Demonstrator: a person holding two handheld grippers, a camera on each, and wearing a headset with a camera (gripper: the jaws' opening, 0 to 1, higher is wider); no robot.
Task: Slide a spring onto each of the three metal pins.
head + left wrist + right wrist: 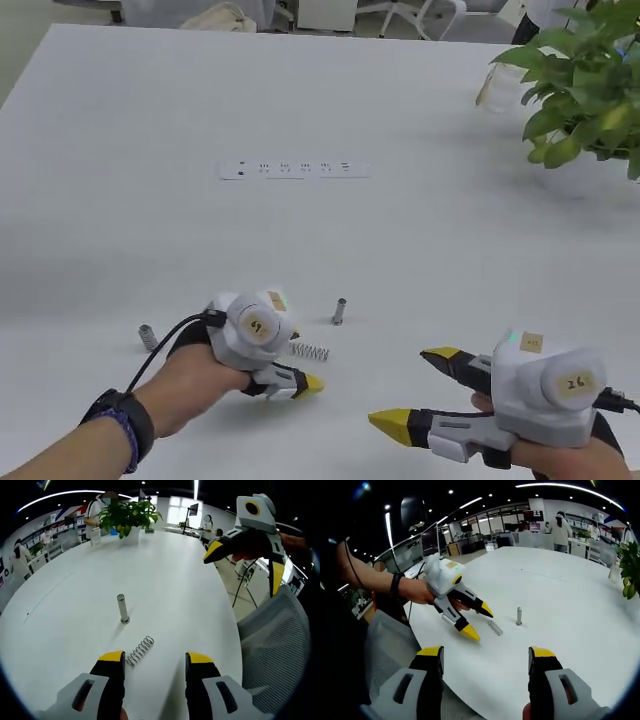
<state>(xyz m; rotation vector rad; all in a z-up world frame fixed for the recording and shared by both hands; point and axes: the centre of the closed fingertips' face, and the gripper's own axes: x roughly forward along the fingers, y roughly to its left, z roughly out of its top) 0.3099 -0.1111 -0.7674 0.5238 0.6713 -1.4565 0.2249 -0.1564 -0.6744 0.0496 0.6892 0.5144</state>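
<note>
The step in hand looks like the pick-up of a loose spring (140, 650), which lies on its side on the white table (420, 250) just in front of the upright pin (122, 608), on the person's side of it, apart from it and not yet threaded. The left gripper (155, 656) hovers low over the table with its yellow-tipped jaws apart and holding nothing. In its own view the spring sits just ahead of one jaw tip and inside the gap. The right gripper (412, 387) waits well to the side of the pin, jaws spread wide and empty. The next move probably calls for closing the left jaws lightly across the coils, lifting, turning the spring on end and lining its bore up over the pin's top before letting it drop. The spring is a short, bright, open-wound wire coil, likely to roll or squash if pinched hard. The pin is a short grey metal cylinder on a small flared foot. Farther from the pin, beyond the left gripper, stands a small grey coiled piece (148, 337), too small to identify.
</note>
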